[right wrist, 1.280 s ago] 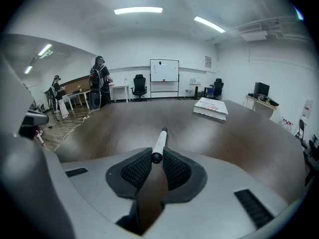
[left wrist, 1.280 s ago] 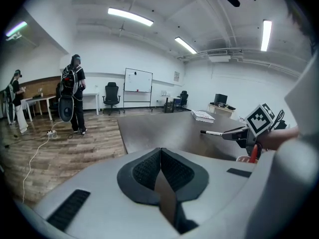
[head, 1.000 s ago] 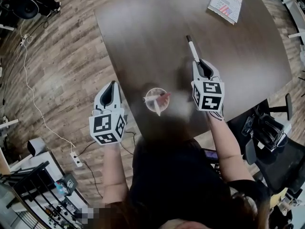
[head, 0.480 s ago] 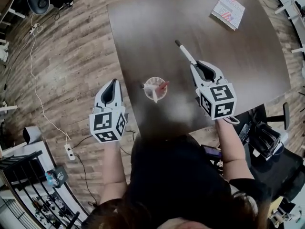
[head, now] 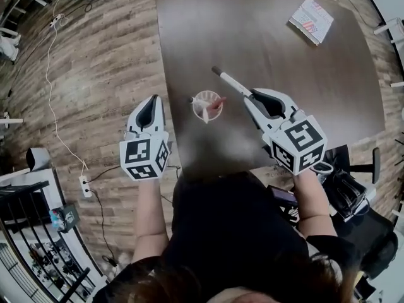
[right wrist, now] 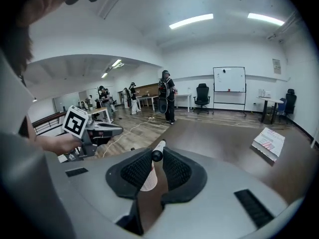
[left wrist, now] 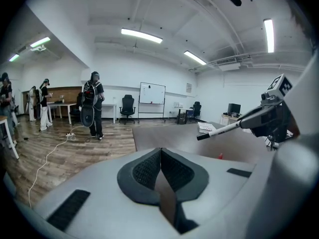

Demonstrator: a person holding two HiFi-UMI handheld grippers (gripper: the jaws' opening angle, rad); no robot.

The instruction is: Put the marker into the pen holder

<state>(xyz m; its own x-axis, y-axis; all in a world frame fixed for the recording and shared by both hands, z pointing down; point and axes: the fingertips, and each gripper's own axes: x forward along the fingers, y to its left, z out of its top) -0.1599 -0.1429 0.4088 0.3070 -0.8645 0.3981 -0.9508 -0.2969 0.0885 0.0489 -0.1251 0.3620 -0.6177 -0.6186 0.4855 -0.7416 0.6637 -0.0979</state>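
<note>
We hold the marker [head: 232, 83] by its back end, clamped between the jaws of our right gripper [head: 252, 97]. Its dark tip pokes out over the table [head: 297, 68], near the pen holder [head: 197, 98], probably to line it up for the drop among the pens [head: 205, 111]. Our left gripper [head: 151, 103], jaws together on nothing, hangs off the table's edge, out of the way.

rear of marker [head: 232, 83] hidden inside right tongs [head: 254, 97]; booklet [head: 311, 20] print unreadable.
</note>
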